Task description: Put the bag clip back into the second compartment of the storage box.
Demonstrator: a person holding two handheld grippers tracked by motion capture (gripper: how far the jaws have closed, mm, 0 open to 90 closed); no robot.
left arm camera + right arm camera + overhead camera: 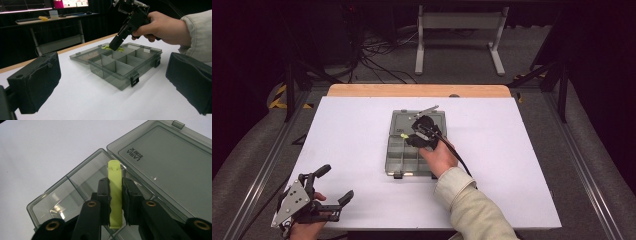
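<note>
Right gripper view: right gripper [116, 195] clamped on a yellow-green clip [115, 195], held over a corner compartment of the grey organizer box [47, 202], beside the hinge of the open lid [170, 167]. High view: left gripper [319, 197] parked at the near left of the table [522, 150], jaws spread, holding nothing. Advice for the placing: lower straight, keep clip clear of the divider walls, release only once low inside the compartment; avoid nudging the light box.
</note>
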